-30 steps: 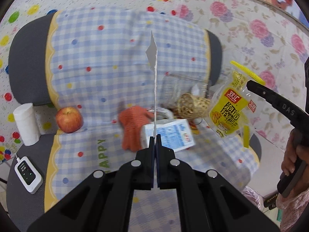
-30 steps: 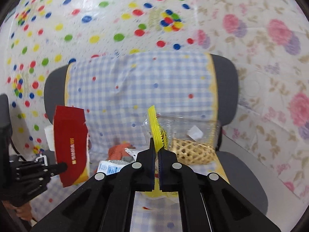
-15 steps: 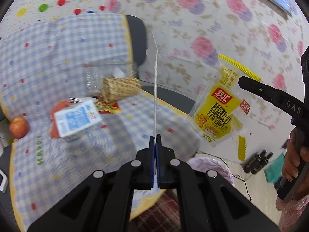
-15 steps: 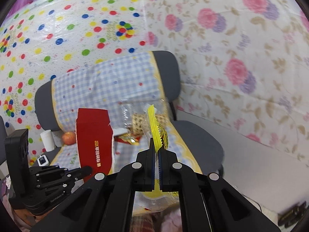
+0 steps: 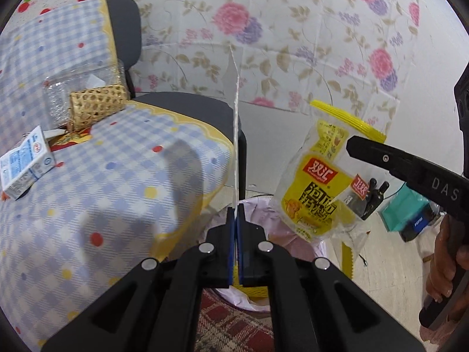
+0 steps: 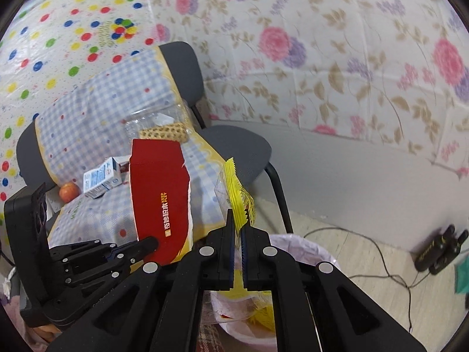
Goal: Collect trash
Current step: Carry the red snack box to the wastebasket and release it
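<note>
The red card point(image 6: 159, 202) is pinched edge-on in the left gripper point(image 5: 235, 214), and the yellow wrapper point(image 5: 319, 184) hangs clamped in the right gripper point(image 6: 237, 226); both are held above the lined bin point(image 6: 304, 249) beside the chair point(image 5: 187, 108). A milk carton point(image 5: 25, 165) and basket point(image 5: 96, 104) lie on the checked cloth point(image 5: 102, 176).

Two grippers: left gripper point(image 5: 236, 214), right gripper point(image 6: 237, 228). One red card packet point(image 6: 159, 193), one yellow snack wrapper point(image 5: 319, 187), one milk carton point(image 5: 25, 165), one apple point(image 6: 69, 192), one wicker basket point(image 5: 96, 104), one lined bin point(image 6: 304, 252).
</note>
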{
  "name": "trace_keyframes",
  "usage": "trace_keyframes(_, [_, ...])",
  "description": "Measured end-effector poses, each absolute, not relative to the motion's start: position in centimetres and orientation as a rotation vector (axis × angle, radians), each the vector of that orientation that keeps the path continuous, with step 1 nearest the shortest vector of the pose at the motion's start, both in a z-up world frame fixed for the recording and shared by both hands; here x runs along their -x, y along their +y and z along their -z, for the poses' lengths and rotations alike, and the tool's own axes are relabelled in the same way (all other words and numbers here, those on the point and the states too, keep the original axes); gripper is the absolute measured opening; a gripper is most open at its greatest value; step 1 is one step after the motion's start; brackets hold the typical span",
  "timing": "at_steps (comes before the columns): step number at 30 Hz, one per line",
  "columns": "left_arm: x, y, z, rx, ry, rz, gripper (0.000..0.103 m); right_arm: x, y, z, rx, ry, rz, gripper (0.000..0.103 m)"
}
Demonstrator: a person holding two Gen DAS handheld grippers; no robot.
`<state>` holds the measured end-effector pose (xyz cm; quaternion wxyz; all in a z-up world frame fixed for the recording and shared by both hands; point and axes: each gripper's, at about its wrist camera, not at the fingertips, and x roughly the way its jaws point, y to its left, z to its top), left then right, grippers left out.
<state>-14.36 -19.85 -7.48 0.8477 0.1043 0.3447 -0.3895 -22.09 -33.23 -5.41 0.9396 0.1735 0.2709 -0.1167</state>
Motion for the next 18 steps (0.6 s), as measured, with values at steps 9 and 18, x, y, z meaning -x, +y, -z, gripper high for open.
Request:
trace_keyframes(9, [13.3,-23.1,9.7,-0.253,0.790,0.833,0.000,21.3,-36.3,9.7,-0.469,0.600,0.238,0.010])
trace_keyframes(18, [11.0,-23.6,10.0,-0.227,0.814,0.795,0.029,20.1,-39.0,12.9,-0.535,0.644,0.270,0.037])
